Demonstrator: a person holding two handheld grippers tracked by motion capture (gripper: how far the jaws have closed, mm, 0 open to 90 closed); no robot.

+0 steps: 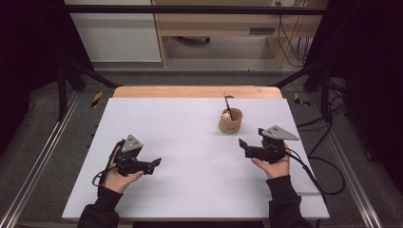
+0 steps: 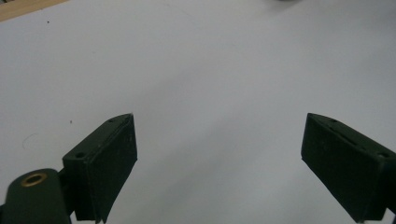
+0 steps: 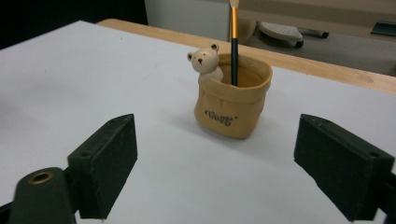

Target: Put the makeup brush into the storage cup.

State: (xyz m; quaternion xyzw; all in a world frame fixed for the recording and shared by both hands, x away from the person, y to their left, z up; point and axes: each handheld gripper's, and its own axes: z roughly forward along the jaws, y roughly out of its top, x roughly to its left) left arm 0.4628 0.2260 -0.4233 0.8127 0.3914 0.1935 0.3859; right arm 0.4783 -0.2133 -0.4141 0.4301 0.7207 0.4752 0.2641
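High view: the left hand-held gripper (image 1: 153, 164) and right hand-held gripper (image 1: 246, 145) rest on the white counter (image 1: 190, 137); a tan bear-figured pen holder (image 1: 230, 120) stands beyond the right one. Left gripper view: jaws spread wide over bare counter. Right gripper view: jaws spread wide, empty, facing the holder, in which a paintbrush (image 3: 234, 42) stands upright; a hasty grab could tip the holder.

I see the pot (image 1: 230, 121) on the table (image 1: 190, 123), right of centre, just beyond my right gripper (image 1: 250, 141); a brush (image 1: 227, 105) stands in it.
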